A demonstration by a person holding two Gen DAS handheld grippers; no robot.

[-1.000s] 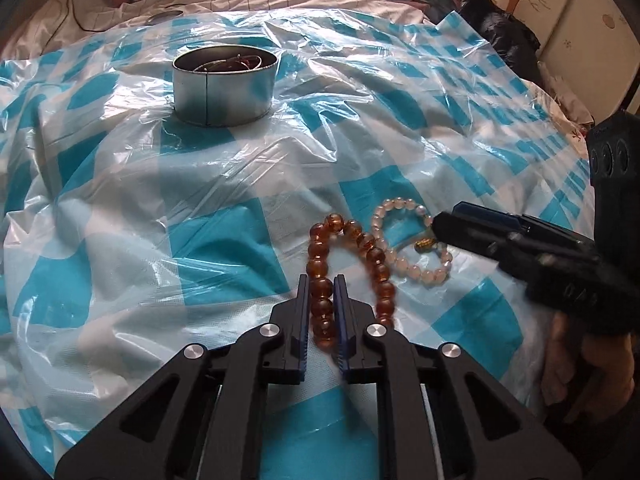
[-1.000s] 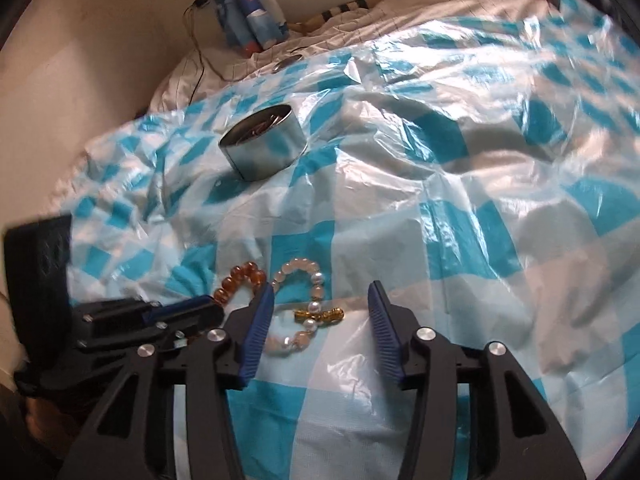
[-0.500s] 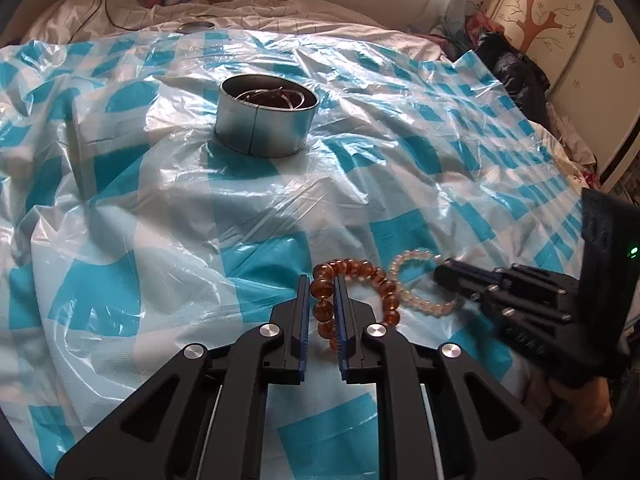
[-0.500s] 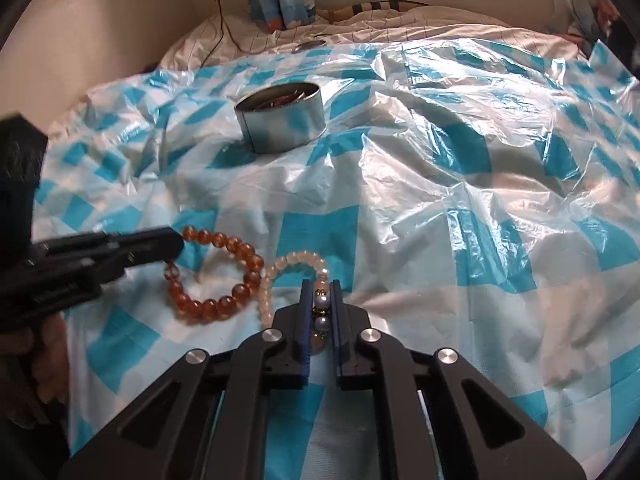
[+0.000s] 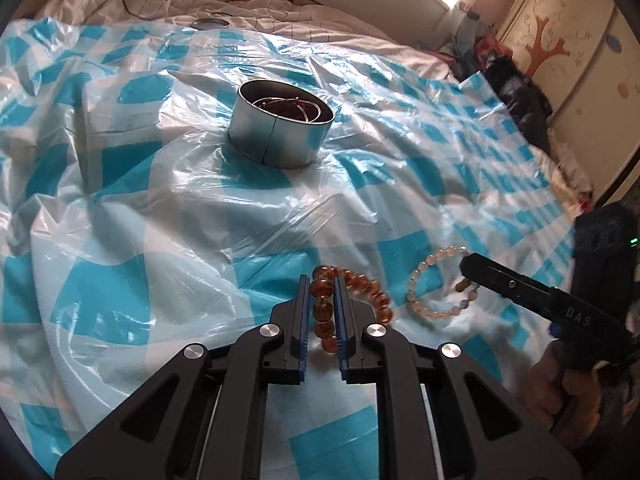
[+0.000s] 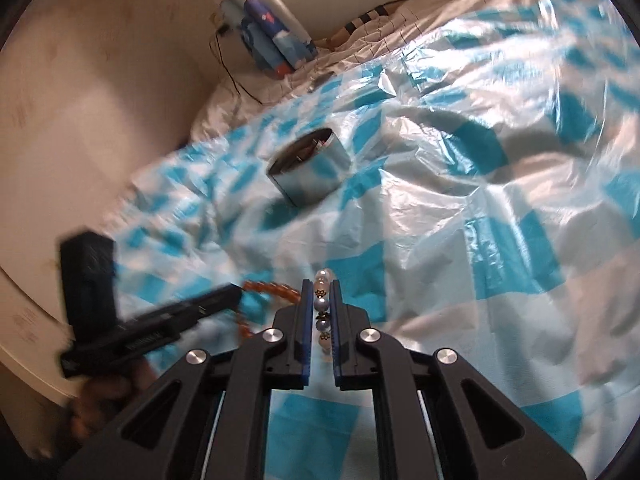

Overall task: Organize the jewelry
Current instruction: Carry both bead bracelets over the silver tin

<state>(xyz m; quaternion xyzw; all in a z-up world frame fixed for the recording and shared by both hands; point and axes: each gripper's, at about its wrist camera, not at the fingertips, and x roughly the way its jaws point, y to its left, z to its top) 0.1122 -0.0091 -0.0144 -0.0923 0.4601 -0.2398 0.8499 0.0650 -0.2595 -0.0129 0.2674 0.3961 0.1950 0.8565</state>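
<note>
My left gripper [image 5: 321,280] is shut on an amber bead bracelet [image 5: 360,286] and holds it above the blue-and-white checked plastic sheet [image 5: 160,216]. My right gripper [image 6: 320,282] is shut on a pale pearl bracelet [image 6: 323,304], also lifted; in the left wrist view that bracelet [image 5: 432,292] hangs from the right gripper's tip [image 5: 466,266]. A round metal tin [image 5: 281,130] holding thin wire bangles stands further back on the sheet; it also shows in the right wrist view [image 6: 308,174]. The left gripper appears at the lower left of the right wrist view [image 6: 236,294].
The sheet covers a bed with rumpled white bedding [image 5: 280,12] at the far edge. A dark bundle [image 5: 516,88] and a cupboard with a tree pattern [image 5: 560,36] are at the right. A blue-and-white item [image 6: 272,40] and a cable [image 6: 236,80] lie by the wall.
Both grippers have risen with their bracelets. The right gripper shut on the pearl bracelet a second ago and has lifted it clear of the amber one.
</note>
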